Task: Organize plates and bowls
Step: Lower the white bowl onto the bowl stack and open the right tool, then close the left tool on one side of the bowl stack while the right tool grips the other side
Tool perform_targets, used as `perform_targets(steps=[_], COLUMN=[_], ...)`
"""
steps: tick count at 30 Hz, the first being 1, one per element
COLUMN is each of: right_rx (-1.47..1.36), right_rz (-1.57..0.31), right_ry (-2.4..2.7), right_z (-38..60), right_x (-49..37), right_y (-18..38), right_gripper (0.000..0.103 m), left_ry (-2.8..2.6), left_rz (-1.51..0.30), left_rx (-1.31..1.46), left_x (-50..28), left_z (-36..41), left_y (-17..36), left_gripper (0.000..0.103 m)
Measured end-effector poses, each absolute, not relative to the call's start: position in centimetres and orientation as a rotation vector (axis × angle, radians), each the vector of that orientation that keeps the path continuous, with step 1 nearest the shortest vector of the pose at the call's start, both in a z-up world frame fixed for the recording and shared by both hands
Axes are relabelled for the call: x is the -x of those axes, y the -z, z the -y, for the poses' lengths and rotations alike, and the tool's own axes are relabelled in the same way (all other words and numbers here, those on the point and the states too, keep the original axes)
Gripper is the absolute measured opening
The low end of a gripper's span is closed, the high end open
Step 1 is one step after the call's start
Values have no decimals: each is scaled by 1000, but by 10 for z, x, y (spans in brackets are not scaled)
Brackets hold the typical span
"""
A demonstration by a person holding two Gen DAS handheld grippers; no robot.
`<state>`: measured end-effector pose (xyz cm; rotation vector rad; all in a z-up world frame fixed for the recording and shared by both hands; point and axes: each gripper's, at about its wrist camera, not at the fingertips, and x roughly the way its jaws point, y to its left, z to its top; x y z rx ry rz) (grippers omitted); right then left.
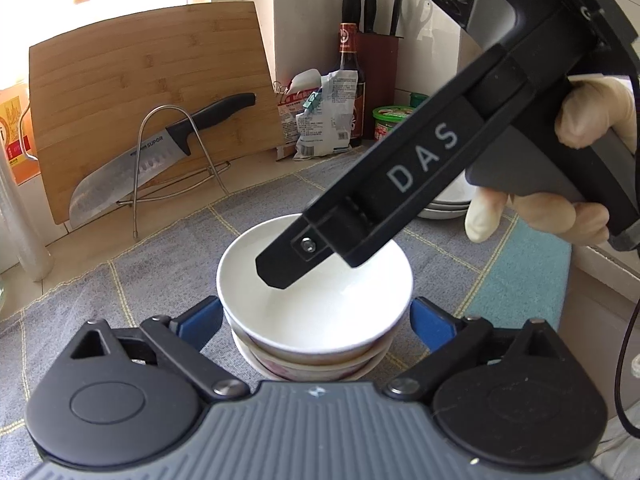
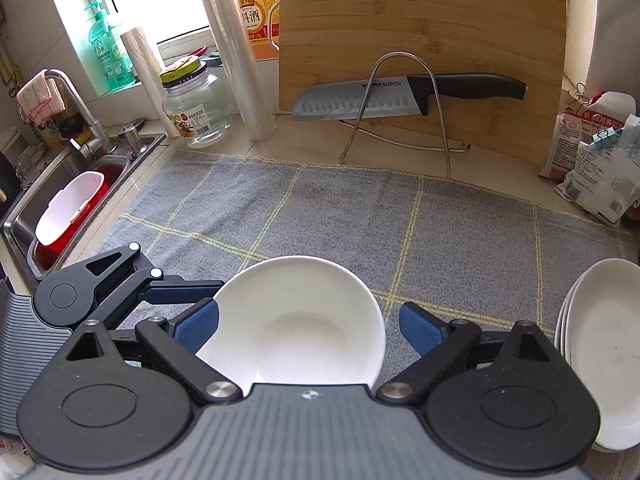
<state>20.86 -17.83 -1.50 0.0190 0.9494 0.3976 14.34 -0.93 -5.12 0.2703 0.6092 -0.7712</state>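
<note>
A stack of bowls [image 1: 316, 320] stands on the grey checked cloth [image 1: 160, 280]. The top one is white and empty, and the ones under it show pink print. My left gripper [image 1: 316, 322] is open, with a blue pad close beside the stack's rim on each side. In the right wrist view the white top bowl [image 2: 296, 320] lies between the pads of my right gripper [image 2: 310, 328], which is open with a gap on its right side. A gloved hand [image 1: 592, 120] holds that gripper tilted down over the bowl. A pile of white plates [image 2: 600, 360] sits to the right.
A bamboo cutting board [image 2: 420, 20] leans on the back wall, with a large knife [image 2: 400, 94] on a wire rack in front of it. The sink [image 2: 72, 184] with a red-and-white tub is at the left. A glass jar [image 2: 196, 108], bottles and food bags [image 2: 592, 168] line the back.
</note>
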Motion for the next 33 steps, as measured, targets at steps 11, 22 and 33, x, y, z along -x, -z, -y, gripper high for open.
perform_targets(steps=[11,22,33], right_rx=[-33,48,203], right_rz=[-882,-879,-1012], right_ry=[-402,-441,-440], right_z=[187,200,190], right_x=[-190,-145,-153], right_y=[4,18,96], right_gripper=[101,103,103], left_ry=[790,768,806], left_rz=[-627,-775,-797], left_rx=[-294,-314,-367], left_x=[-140,-152,-157], left_z=[-15,-29,-3], left_y=[44,88,108], left_gripper=[100,100,100])
